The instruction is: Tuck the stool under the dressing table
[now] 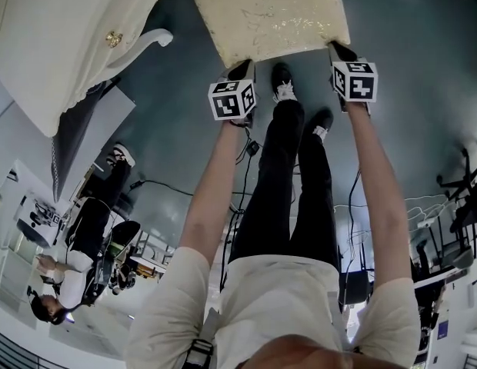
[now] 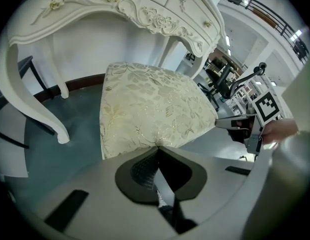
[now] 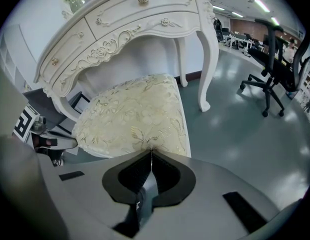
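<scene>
The stool [image 1: 269, 18] has a cream cushion with a gold floral pattern and stands on the grey floor in front of me. The white carved dressing table [image 1: 61, 37] is to its left in the head view. My left gripper [image 1: 240, 74] is shut on the cushion's near left edge, and my right gripper [image 1: 340, 52] is shut on its near right edge. In the left gripper view the jaws [image 2: 157, 148] pinch the fabric of the stool [image 2: 150, 109], with the table [image 2: 120, 9] arching just beyond. The right gripper [image 3: 151, 151] bites the stool's [image 3: 135, 114] edge the same way, below the table [image 3: 130, 19].
A black office chair [image 3: 272, 64] stands on the floor right of the table leg [image 3: 207, 59]. Another person [image 1: 77, 244] stands at the lower left of the head view near desks. Cables [image 1: 246, 152] trail on the floor by my feet.
</scene>
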`<act>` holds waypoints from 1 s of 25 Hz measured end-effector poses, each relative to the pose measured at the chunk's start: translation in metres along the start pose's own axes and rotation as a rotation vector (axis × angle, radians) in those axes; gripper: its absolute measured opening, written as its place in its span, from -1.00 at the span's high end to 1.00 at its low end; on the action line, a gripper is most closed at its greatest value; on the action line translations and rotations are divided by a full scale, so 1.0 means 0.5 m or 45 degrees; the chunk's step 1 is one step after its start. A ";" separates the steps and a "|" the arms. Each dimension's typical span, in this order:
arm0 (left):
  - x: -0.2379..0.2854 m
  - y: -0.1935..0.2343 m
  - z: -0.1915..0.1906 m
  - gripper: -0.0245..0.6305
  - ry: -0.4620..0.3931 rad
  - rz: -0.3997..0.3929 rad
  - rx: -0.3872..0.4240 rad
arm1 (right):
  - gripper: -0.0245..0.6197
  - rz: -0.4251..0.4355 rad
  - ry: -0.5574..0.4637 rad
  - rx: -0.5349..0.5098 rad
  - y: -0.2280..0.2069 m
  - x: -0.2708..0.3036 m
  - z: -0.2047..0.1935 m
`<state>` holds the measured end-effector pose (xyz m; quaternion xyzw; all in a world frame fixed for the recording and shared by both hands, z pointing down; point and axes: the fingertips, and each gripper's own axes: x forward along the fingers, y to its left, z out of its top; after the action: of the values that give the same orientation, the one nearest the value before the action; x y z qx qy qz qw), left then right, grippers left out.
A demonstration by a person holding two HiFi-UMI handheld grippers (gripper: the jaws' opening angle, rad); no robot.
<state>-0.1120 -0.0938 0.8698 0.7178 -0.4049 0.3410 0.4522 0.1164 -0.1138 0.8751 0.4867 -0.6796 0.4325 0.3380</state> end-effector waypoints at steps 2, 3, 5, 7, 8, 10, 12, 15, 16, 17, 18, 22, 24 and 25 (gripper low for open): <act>0.007 -0.004 0.012 0.88 0.021 -0.010 0.017 | 0.79 0.003 0.005 -0.009 -0.008 0.003 0.016; 0.008 -0.004 0.016 0.88 0.035 -0.013 0.023 | 0.79 0.006 0.011 -0.014 -0.009 0.005 0.020; 0.009 -0.003 0.017 0.88 0.067 -0.019 0.028 | 0.79 0.012 0.024 -0.021 -0.009 0.007 0.022; 0.012 -0.005 0.020 0.88 0.090 -0.026 0.035 | 0.79 0.016 0.031 -0.022 -0.012 0.009 0.025; 0.015 -0.006 0.022 0.88 0.099 -0.027 0.041 | 0.79 0.017 0.033 -0.023 -0.015 0.011 0.029; 0.019 -0.007 0.027 0.88 0.116 -0.024 0.052 | 0.79 0.023 0.031 -0.030 -0.019 0.016 0.038; 0.024 -0.008 0.031 0.88 0.128 -0.020 0.066 | 0.79 0.033 0.018 -0.039 -0.022 0.019 0.044; 0.032 -0.014 0.038 0.88 0.124 -0.007 0.081 | 0.79 0.037 -0.007 -0.082 -0.031 0.020 0.052; 0.034 -0.015 0.041 0.88 0.115 0.003 0.081 | 0.79 0.037 -0.015 -0.109 -0.034 0.021 0.057; 0.035 -0.015 0.044 0.88 0.107 0.016 0.077 | 0.79 0.039 -0.022 -0.135 -0.035 0.022 0.061; 0.034 -0.014 0.046 0.88 0.099 0.030 0.072 | 0.79 0.043 -0.026 -0.153 -0.034 0.023 0.065; 0.034 -0.015 0.056 0.88 0.072 0.056 0.040 | 0.79 0.059 -0.026 -0.166 -0.036 0.021 0.077; 0.034 -0.011 0.075 0.88 0.058 0.067 0.004 | 0.79 0.069 -0.011 -0.162 -0.038 0.024 0.097; 0.035 -0.008 0.086 0.88 0.058 0.073 -0.015 | 0.79 0.076 0.000 -0.160 -0.039 0.027 0.108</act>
<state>-0.0953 -0.1372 0.8680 0.6954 -0.4169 0.3676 0.4556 0.1287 -0.1713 0.8708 0.4440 -0.7196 0.3989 0.3550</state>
